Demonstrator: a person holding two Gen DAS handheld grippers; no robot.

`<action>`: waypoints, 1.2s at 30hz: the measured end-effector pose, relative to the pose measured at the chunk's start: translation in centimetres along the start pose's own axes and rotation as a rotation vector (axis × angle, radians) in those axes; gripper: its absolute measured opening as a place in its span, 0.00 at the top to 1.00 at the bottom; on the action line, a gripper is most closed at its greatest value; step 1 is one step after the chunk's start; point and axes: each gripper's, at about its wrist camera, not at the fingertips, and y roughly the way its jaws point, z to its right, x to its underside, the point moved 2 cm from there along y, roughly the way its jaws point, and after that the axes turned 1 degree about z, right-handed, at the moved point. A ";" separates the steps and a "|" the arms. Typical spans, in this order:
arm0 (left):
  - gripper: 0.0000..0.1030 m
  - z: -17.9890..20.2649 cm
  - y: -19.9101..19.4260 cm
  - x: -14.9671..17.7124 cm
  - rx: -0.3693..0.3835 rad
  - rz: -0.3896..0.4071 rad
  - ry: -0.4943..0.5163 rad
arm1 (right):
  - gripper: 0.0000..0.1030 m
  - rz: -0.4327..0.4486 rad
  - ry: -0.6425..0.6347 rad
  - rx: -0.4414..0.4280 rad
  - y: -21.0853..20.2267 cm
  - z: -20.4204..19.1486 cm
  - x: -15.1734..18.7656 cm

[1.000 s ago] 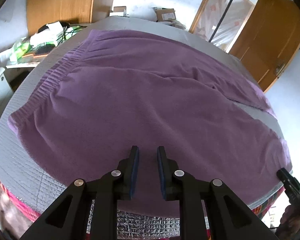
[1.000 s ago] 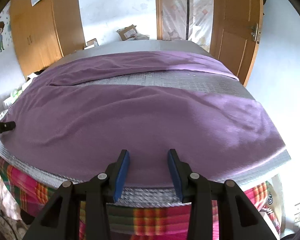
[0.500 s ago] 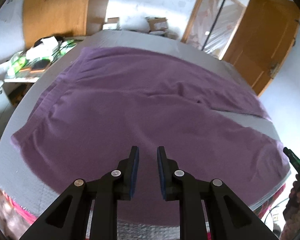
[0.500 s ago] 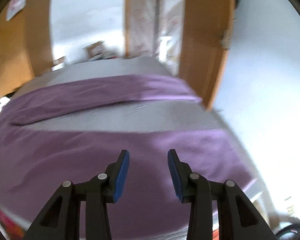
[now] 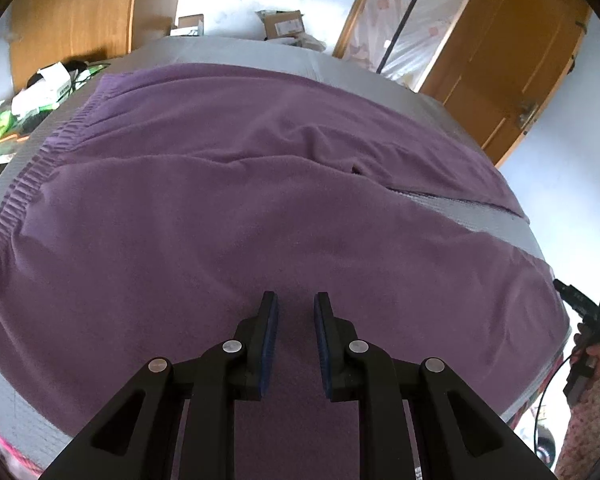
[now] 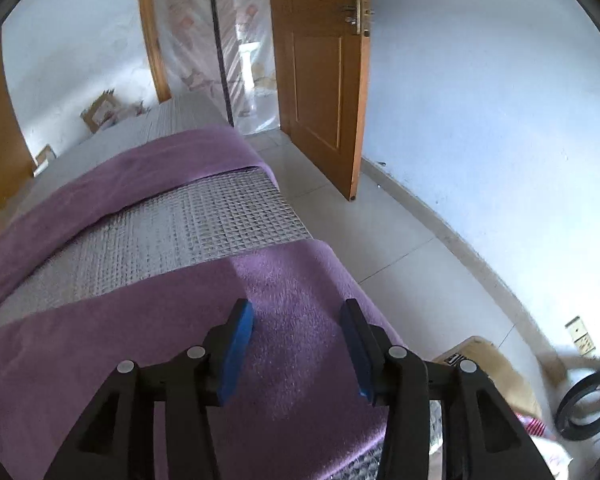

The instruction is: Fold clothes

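- Our right gripper (image 6: 296, 320) slid from the middle to the end of the purple pants (image 6: 140, 340); its jaws just opened wider, empty.
- Our left gripper (image 5: 296, 312) moved a bit, jaws slightly apart, empty.

A home bedroom: bed (image 5: 236, 46) (quilted cover), wooden door (image 6: 320, 68), wardrobe (image 5: 72, 16)

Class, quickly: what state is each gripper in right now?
Left gripper: open, narrow gap, holding nothing, above the purple trousers.
Right gripper: open wide, jaws just been opening, nothing between them.
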 end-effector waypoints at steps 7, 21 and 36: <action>0.82 0.1 0.2 0.0 -0.012 0.009 0.013 | 0.94 0.006 -0.033 -0.012 0.7 -0.7 -0.2; 0.82 -0.8 0.1 0.3 0.033 0.035 -0.006 | 1.00 0.046 0.033 0.125 0.7 1.6 -1.4; 0.82 -0.7 0.0 0.6 0.054 0.055 0.024 | 0.83 0.022 -0.232 -0.122 -1.3 -9.8 1.9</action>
